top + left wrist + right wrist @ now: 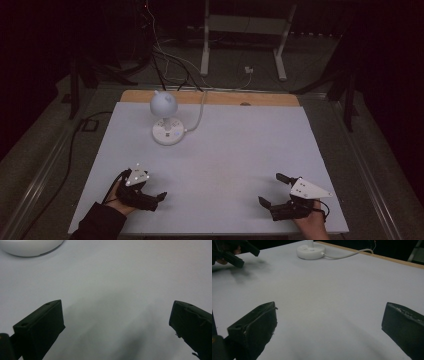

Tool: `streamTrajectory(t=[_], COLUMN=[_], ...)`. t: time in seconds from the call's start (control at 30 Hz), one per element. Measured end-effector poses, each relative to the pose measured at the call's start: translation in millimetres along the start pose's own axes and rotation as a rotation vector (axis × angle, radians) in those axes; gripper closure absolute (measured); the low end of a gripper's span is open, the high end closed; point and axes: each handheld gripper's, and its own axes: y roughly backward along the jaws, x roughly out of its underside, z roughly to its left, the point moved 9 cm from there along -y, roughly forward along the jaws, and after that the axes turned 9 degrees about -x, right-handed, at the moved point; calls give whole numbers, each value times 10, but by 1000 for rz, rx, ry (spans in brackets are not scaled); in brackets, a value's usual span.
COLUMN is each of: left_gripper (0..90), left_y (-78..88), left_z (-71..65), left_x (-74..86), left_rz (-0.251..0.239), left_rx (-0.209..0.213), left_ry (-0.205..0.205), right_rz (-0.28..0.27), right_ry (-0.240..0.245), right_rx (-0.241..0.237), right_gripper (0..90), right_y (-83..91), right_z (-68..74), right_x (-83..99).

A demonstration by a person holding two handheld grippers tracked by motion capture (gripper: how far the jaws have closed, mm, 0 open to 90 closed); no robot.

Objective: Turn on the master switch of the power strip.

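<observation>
White table (225, 165), both claws (150, 197) (272, 192) low, spread wide, empty.

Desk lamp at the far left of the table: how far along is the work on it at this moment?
Nothing looks done yet. The white desk lamp stands upright on the white table cover, its cable trailing off the far edge, with no glow visible. The left gripper and right gripper sit near the front edge, both open and holding nothing, well apart from the lamp. Reaching and handling it appears entirely left.
</observation>
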Motion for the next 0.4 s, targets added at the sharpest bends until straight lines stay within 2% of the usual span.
streamTrajectory(t=[0.07, 0.13, 0.4], left_gripper=[3, 3, 2], left_y=[21, 32, -5], left_z=[-16, -49, -96], left_x=[35, 63, 60], left_rz=[-3, 1, 0], left_rx=[1, 2, 26], left_ry=[8, 0, -4], right_rz=[1, 4, 7], right_ry=[-2, -2, -1], right_rx=[-2, -2, -6], right_gripper=[1, 1, 1], right_y=[-2, -4, -17], right_z=[-2, -2, 6], right_x=[4, 9, 12])
